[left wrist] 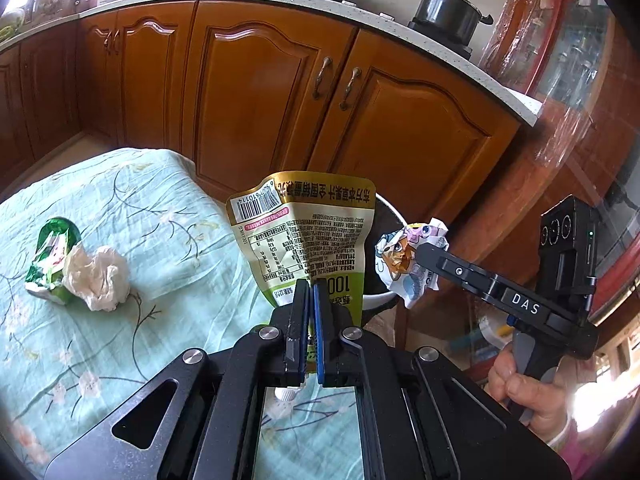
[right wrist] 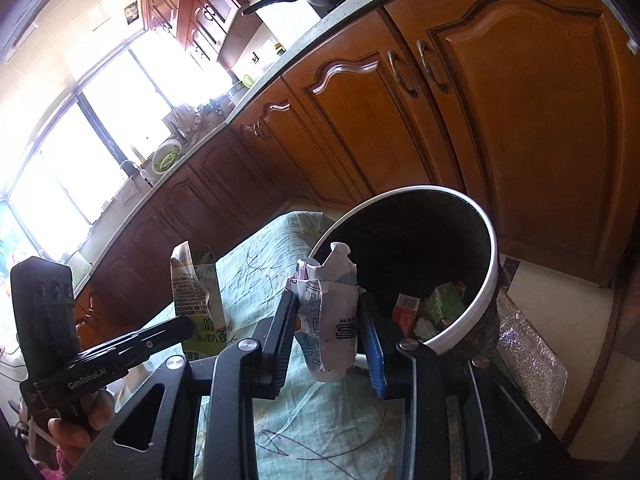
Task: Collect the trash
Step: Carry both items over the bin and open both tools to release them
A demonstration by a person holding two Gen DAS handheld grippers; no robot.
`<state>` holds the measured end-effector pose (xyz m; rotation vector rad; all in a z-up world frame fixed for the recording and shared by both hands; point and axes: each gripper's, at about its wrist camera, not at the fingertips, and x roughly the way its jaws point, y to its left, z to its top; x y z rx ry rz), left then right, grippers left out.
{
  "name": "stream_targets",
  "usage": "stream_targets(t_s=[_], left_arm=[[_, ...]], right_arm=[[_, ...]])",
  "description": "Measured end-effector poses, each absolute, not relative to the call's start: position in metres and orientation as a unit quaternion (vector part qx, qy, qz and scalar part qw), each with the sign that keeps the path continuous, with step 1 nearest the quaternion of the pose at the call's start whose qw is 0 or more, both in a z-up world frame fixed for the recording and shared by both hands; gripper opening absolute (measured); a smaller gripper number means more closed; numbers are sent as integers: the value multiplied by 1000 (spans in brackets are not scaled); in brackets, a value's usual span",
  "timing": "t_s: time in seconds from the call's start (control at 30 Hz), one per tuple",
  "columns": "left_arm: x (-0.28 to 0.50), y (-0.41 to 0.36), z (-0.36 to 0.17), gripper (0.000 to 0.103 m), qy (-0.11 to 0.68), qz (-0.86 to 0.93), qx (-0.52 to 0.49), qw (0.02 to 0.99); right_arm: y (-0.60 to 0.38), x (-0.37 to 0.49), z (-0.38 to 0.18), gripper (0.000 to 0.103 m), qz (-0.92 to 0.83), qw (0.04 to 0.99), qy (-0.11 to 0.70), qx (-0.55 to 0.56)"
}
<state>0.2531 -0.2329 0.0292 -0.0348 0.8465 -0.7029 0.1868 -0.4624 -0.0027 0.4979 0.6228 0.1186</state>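
Left tongs (left wrist: 309,292) pinched the limp, featherlight drink pouch (left wrist: 304,232) by its bottom edge, right tongs (right wrist: 330,320) squeezed a crumpled wrapper (right wrist: 328,320) mid-body, both hanging near the bin (right wrist: 494,280) beside the tabletop (left wrist: 120,200).

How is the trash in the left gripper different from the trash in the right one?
The left gripper pinches a flat, yellow-green printed pouch; the right gripper clamps a crumpled white cartoon wrapper. The pouch stands smooth and upright, the wrapper is wadded. Both are held above the tablecloth near the bin.
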Motion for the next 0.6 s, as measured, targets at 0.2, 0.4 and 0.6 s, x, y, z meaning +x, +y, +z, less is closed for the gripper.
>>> stream_targets(t_s=[0.2,0.4,0.6], left_arm=[[273,-261,33,2,410,-347,-4,844],[291,-292,26,2,428,-350,21,833],[303,-315,16,2,441,-349,41,826]], right_arm=[[-475,201,-5,32,41,919,308,242],[-485,211,-7,32,25,919,315,234],[-495,218,-13,32,9,917,326,231]])
